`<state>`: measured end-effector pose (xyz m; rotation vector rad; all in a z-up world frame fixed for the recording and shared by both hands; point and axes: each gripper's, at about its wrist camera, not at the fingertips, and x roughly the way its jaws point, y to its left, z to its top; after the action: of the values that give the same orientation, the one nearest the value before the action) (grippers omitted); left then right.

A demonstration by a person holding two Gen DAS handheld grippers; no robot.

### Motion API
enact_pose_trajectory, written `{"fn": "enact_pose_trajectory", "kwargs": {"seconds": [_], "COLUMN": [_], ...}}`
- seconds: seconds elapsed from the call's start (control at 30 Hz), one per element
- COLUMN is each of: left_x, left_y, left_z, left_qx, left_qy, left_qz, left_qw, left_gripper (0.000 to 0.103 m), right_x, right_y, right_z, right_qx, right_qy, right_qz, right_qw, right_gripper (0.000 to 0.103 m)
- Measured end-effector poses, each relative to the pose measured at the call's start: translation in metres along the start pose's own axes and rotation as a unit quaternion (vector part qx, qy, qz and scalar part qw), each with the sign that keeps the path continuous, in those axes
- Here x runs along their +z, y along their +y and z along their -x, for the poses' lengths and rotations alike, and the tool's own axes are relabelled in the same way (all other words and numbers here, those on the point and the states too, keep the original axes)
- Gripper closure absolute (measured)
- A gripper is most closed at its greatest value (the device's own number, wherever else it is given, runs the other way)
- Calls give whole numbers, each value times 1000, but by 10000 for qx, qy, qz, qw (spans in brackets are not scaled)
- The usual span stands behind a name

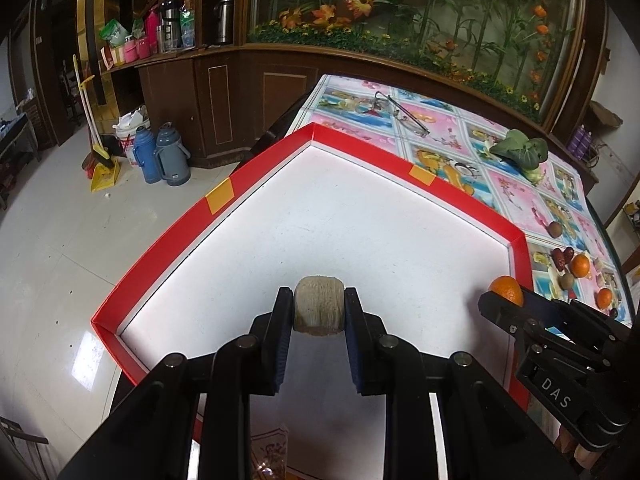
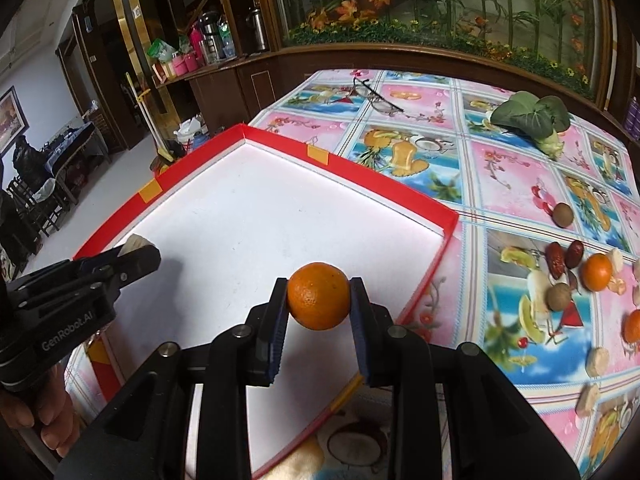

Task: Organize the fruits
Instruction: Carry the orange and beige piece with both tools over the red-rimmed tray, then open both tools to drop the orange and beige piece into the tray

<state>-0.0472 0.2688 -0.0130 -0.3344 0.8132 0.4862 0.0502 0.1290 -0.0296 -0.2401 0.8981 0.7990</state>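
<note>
A red-rimmed tray [image 1: 256, 168] with a white floor lies on the table; it also shows in the right wrist view [image 2: 360, 172]. My left gripper [image 1: 319, 310] is shut on a pale banana chunk [image 1: 319, 310] and holds it over the tray's near part. My right gripper [image 2: 319, 300] is shut on an orange [image 2: 319, 300] over the tray's near right part. In the left wrist view the right gripper [image 1: 516, 304] and its orange [image 1: 507, 289] show at the tray's right rim. In the right wrist view the left gripper [image 2: 132, 258] with the chunk [image 2: 136, 243] is at far left.
Loose fruit lies on the patterned tablecloth right of the tray: oranges [image 2: 597, 272], brown round fruits [image 2: 563, 214], red dates [image 2: 556, 260], banana pieces [image 2: 597, 362]. A leafy green vegetable [image 2: 532, 114] and eyeglasses [image 2: 376, 96] lie farther back. The table's left edge drops to the floor.
</note>
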Motion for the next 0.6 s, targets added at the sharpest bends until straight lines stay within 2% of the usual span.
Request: {"fn": "enact_pose_trajectory", "kwargs": {"seconds": [0.1, 0.17, 0.23, 0.3, 0.4, 0.53, 0.6], "left_x": [1, 0, 0, 0, 0, 1, 2], "left_y": [3, 4, 5, 5, 4, 1, -1], "left_z": [-2, -2, -1, 2, 12, 22, 24], "left_qx": [45, 76, 130, 207, 315, 413, 449], "left_qy": [49, 49, 21, -72, -301, -479, -512], "left_qz": [52, 103, 119, 148, 146, 94, 76], "left_qw": [10000, 9999, 9998, 9996, 9989, 9980, 9977], "left_gripper": [79, 74, 56, 43, 40, 25, 24], "right_x": [-1, -1, -2, -3, -3, -4, -6], "right_y": [0, 0, -1, -2, -4, -9, -13], "right_z": [-8, -11, -11, -8, 0, 14, 21], "right_qx": [-47, -94, -159, -166, -190, -211, -225], "right_qy": [106, 167, 168, 117, 2, -153, -222], "right_qz": [-3, 2, 21, 4, 11, -47, -81], "right_qw": [9999, 9998, 9997, 9998, 9998, 9996, 9995], "right_gripper": [70, 69, 57, 50, 44, 37, 36]}}
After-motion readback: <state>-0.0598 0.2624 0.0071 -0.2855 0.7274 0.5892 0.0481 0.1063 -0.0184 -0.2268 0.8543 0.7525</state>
